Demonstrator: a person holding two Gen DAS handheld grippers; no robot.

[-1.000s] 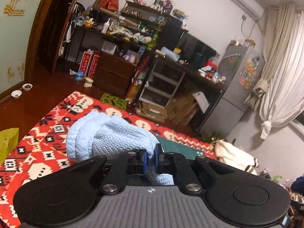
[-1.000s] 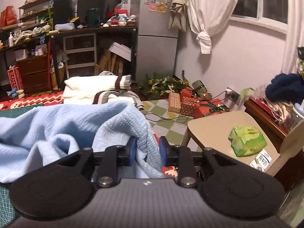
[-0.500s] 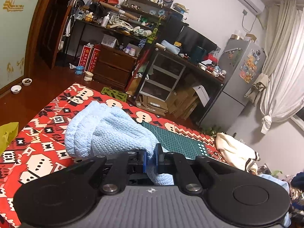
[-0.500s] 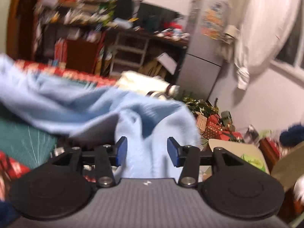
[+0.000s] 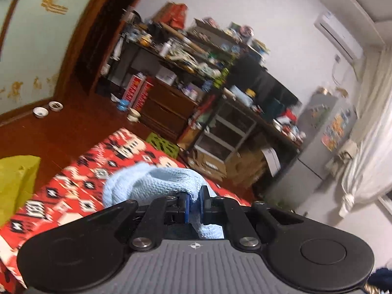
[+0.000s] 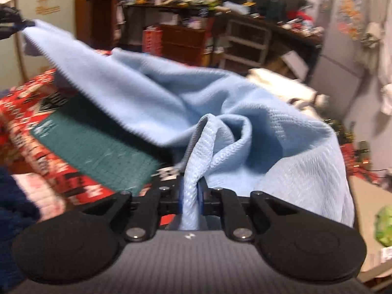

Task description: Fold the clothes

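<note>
A light blue knitted garment (image 6: pixel 152 98) hangs stretched between both grippers above the red patterned cloth (image 6: pixel 22 98) and green cutting mat (image 6: pixel 98 147). In the right wrist view my right gripper (image 6: pixel 191 196) has its jaws closing on a bunched fold of that garment, the pads pressing it. The left gripper's black tip (image 6: pixel 9 24) shows at the far left, pinching the garment's far corner. In the left wrist view my left gripper (image 5: pixel 193 203) is shut on a bundled edge of the blue garment (image 5: pixel 152 183).
A folded white garment with dark stripes (image 6: pixel 281 85) lies beyond the mat. A yellow-green bag (image 5: pixel 17 181) stands left of the red cloth (image 5: pixel 80 191). Cluttered shelves (image 5: pixel 196 73), a fridge (image 5: pixel 325 134), a chair (image 6: pixel 370 210) with a green packet (image 6: pixel 384 225) surround the area.
My right gripper let go of the blue garment, opened wide, swung left and closed on another bunched fold. The left gripper kept its grip and lifted the garment's corner.
</note>
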